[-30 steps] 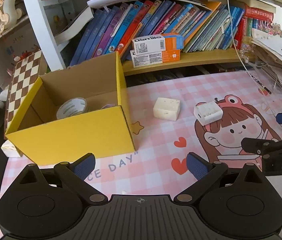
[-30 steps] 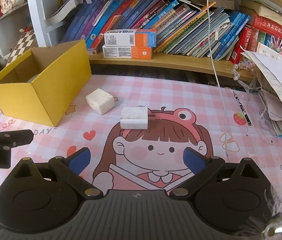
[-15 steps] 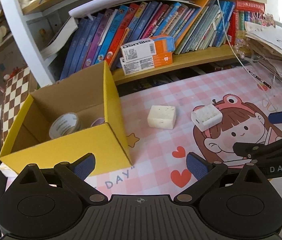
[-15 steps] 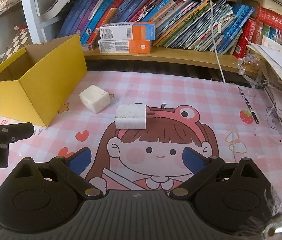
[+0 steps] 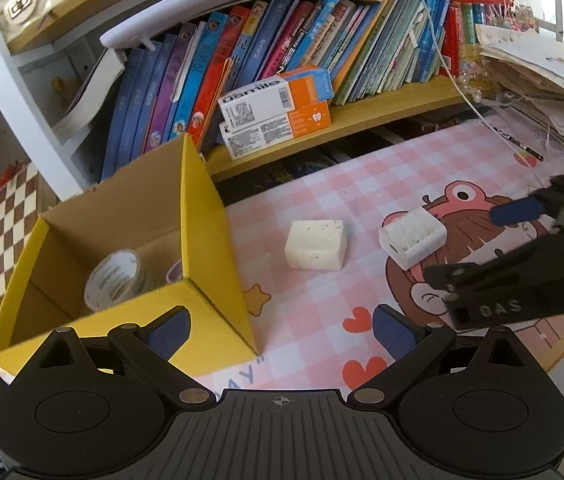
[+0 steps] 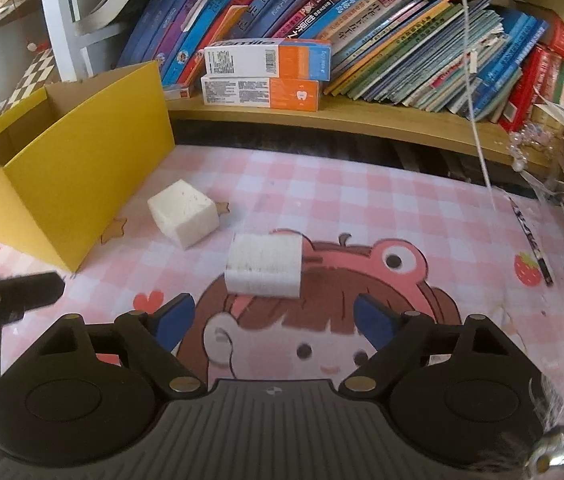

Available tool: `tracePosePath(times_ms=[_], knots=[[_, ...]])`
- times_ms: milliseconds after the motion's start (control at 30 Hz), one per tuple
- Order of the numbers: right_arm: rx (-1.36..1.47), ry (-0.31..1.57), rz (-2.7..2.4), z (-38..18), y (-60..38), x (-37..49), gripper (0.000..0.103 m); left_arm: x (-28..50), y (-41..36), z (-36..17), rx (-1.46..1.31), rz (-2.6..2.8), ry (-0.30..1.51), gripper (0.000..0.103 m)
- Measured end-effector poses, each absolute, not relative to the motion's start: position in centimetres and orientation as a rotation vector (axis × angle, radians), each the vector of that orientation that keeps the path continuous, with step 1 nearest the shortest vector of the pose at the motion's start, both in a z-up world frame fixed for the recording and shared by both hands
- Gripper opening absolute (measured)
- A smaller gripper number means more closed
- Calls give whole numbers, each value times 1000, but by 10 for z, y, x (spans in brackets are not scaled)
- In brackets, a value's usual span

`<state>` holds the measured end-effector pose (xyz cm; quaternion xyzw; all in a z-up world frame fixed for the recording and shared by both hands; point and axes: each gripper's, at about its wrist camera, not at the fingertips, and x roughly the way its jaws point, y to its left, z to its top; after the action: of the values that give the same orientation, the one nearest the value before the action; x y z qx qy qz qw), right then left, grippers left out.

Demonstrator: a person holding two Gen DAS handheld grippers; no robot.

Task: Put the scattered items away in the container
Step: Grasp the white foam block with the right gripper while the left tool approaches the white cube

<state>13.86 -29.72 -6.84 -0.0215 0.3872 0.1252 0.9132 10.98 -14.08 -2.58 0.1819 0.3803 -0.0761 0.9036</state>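
Observation:
The yellow cardboard box stands open-topped at the left, with a tape roll inside. Beside it on the pink mat lies a white speckled block. To its right is a white ridged case. My left gripper is open and empty, over the box's near corner. In the right wrist view the case sits just ahead of my right gripper. Its jaws are closing and the pads are clear of the case. The block and box lie further left.
A wooden shelf of leaning books runs behind the mat, with two orange-and-white cartons on it. Loose papers pile up at the right. A white cord hangs down, and a pencil lies on the mat.
Both grippers have come forward and lower. The right gripper has closed in on the ridged case and its jaws have narrowed. The left view has rolled, with the box nearer.

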Motion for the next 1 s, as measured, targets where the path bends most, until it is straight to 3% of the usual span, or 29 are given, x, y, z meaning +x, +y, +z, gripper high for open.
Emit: tracePosePath(times_ms=[600, 667, 767, 1000], knots=[[-77, 797, 270, -86, -280, 174, 71, 120, -140, -23, 387, -152, 779, 99], [-89, 798, 270, -87, -278, 176, 60, 120, -141, -24, 389, -155, 782, 99], [-113, 796, 265, -89, -277, 176, 52, 118, -143, -25, 399, -169, 788, 99], [-114, 802, 282, -86, -282, 170, 51, 115, -152, -23, 426, -189, 781, 99]])
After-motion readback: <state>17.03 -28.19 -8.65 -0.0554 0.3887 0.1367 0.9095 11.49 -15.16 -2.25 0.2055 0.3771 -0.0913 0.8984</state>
